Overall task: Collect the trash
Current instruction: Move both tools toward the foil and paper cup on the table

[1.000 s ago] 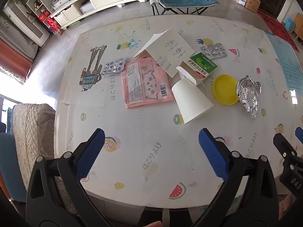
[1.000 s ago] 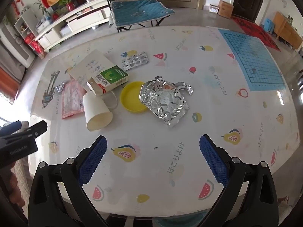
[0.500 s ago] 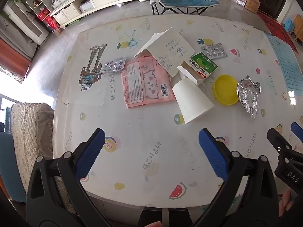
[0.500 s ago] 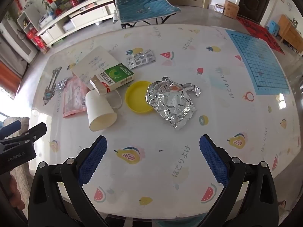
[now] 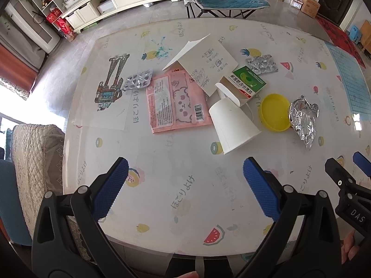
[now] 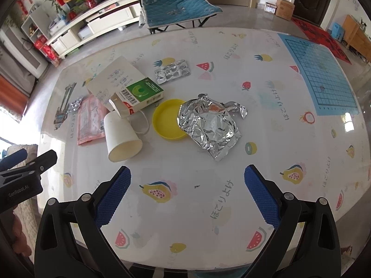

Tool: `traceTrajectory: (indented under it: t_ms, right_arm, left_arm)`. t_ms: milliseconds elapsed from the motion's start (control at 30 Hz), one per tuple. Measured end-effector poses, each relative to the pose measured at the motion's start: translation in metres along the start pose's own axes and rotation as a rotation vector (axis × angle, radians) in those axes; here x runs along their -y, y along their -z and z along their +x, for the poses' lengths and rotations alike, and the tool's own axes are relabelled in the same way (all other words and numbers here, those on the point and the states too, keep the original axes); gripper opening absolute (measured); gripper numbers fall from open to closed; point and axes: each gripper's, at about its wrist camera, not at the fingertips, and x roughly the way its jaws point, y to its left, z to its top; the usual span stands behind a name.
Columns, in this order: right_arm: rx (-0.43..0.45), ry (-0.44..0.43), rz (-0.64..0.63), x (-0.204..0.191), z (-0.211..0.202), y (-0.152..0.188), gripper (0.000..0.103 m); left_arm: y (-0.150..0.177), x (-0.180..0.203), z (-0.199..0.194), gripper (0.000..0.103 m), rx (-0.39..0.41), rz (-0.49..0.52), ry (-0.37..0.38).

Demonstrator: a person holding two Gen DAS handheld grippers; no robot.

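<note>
Bench [image 6: 266, 139] centre: one paper cup [image 6: 121, 136] on its side, one yellow lid [image 6: 165, 121], one foil wrapper [image 6: 208, 125], one green box [image 6: 139, 96], two blister packs, one pink packet [image 5: 176, 102]. Left gripper [image 5: 185, 183] and right gripper [image 6: 186, 187] near edge, fingers spread wide, empty.

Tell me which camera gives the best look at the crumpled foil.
The right wrist view: the foil lies near the centre, spread wide, overlapping the yellow lid. The left wrist view shows the same foil off to the right side, smaller and narrowed by the fisheye.
</note>
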Motion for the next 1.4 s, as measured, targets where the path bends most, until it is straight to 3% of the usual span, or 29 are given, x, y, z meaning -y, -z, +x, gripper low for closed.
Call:
traceTrajectory:
  t_ms: [733, 1400]
  right_arm:
    - [-0.018, 0.006, -0.013, 0.011, 0.023, -0.003, 0.097]
    - [-0.058, -0.019, -0.073, 0.009, 0.042, -0.008, 0.097]
  left_arm:
    - [0.014, 0.011, 0.011, 0.097, -0.044, 0.022, 0.03]
    - [0.009, 0.013, 0.02, 0.097, -0.036, 0.048, -0.018]
